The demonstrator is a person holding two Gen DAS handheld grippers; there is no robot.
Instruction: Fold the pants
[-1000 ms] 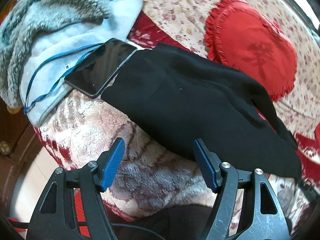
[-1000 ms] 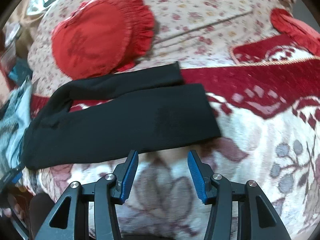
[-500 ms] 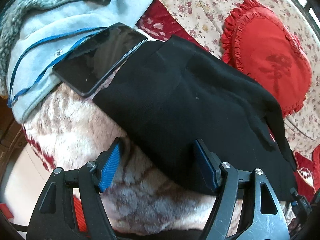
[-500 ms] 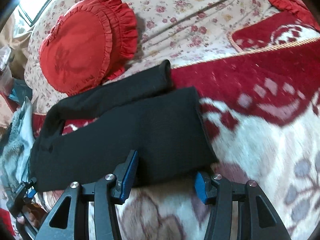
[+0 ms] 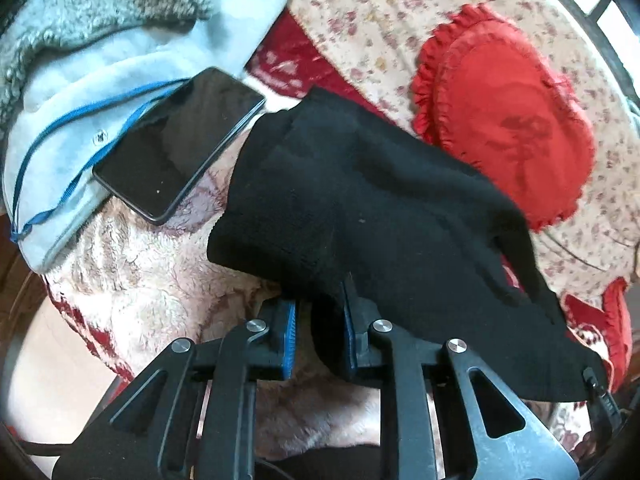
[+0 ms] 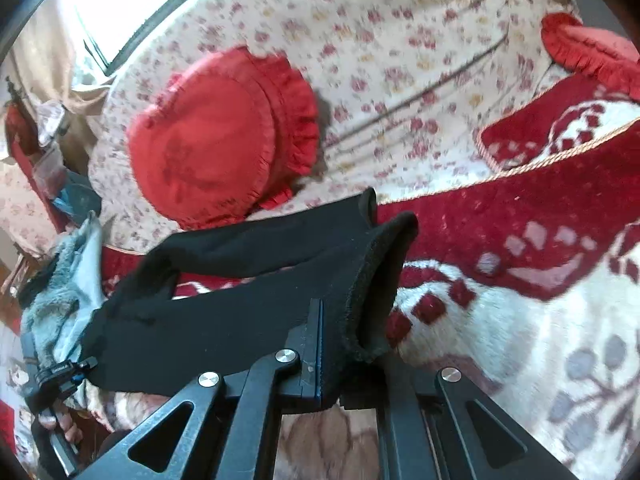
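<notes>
Black knit pants (image 5: 360, 208) lie stretched across a plush red and cream blanket (image 5: 140, 280). My left gripper (image 5: 320, 320) is shut on the near edge of the pants at the waist end and lifts the fabric a little. My right gripper (image 6: 332, 344) is shut on the near leg's cuff end (image 6: 372, 288) of the pants (image 6: 224, 312), raised off the blanket; its right finger is hidden under the cloth. The far leg (image 6: 280, 228) lies flat behind it.
A black phone (image 5: 176, 144) lies on a light blue fleece garment (image 5: 100, 80) beside the waist end. A red frilled heart cushion (image 5: 512, 120) sits behind the pants on a floral sheet (image 6: 400, 60). The blanket's edge drops off at the left.
Both grippers moved forward onto the pants' near edge and closed on it. The cuff end and the waist edge are now lifted off the blanket.
</notes>
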